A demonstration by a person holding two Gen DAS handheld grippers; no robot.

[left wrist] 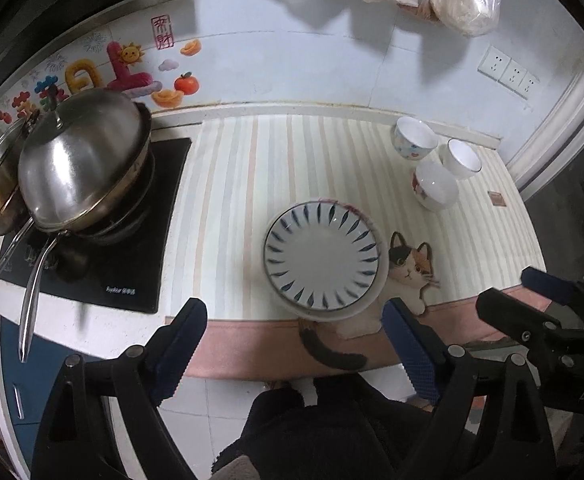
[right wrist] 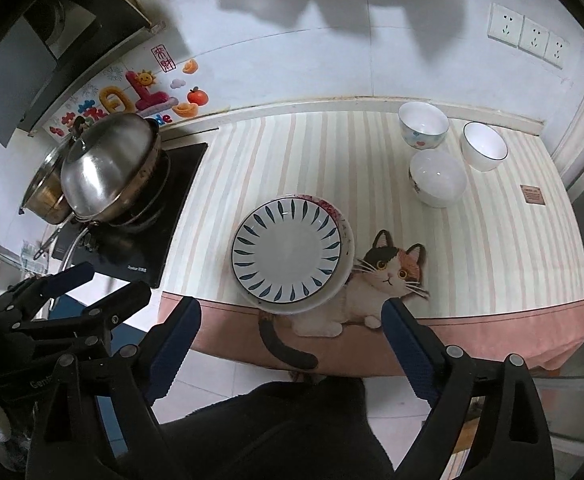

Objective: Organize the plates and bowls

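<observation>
Covering the bench (right wrist: 491, 248), a striped cat-print cloth (right wrist: 387, 276) carries stacked plates (right wrist: 288, 254) just ahead of both tongs, left (left wrist: 293, 344) and right (right wrist: 292, 340), which hang released and empty. Three bowls (right wrist: 437, 178) sit farther ahead to the right; a lidded wok (right wrist: 110, 170) stands on the stove (right wrist: 148, 248) at left, below a tiled wall (right wrist: 292, 64).
</observation>
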